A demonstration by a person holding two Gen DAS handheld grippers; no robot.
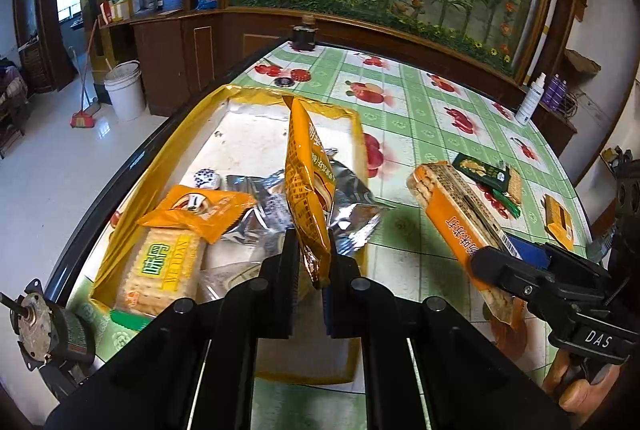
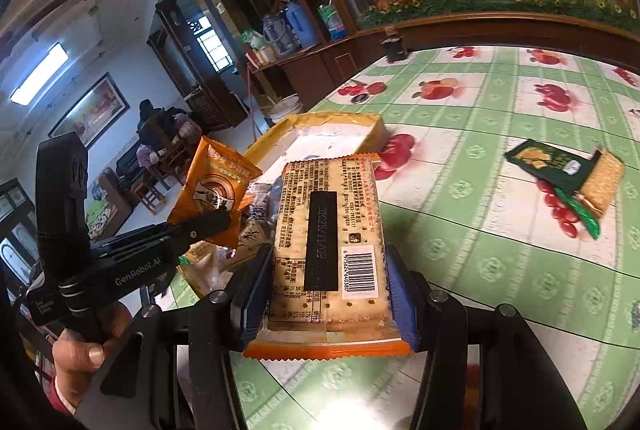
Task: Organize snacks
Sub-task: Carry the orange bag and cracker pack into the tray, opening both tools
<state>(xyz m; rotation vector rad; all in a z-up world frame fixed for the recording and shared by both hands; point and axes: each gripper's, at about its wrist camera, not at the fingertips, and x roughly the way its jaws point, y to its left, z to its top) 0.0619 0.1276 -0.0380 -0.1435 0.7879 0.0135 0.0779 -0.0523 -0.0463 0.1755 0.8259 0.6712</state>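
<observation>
My left gripper (image 1: 314, 262) is shut on an orange snack packet (image 1: 308, 185) and holds it upright over the yellow-rimmed box (image 1: 356, 125); the packet also shows in the right wrist view (image 2: 212, 189). The box holds a cracker pack (image 1: 164, 270), another orange packet (image 1: 200, 209) and silver packets (image 1: 344, 201). My right gripper (image 2: 326, 286) is shut on an orange cracker pack (image 2: 328, 230), held above the table just right of the box; the pack also shows in the left wrist view (image 1: 456, 213). A green cracker pack (image 2: 568, 173) lies on the table to the right.
The table has a green fruit-print cloth (image 2: 480, 262). A small orange packet (image 1: 560, 222) lies near the right edge. A white spray bottle (image 1: 530, 97) and a dark jar (image 1: 303, 35) stand at the far edge. A motor (image 1: 44, 326) sits at the near left corner.
</observation>
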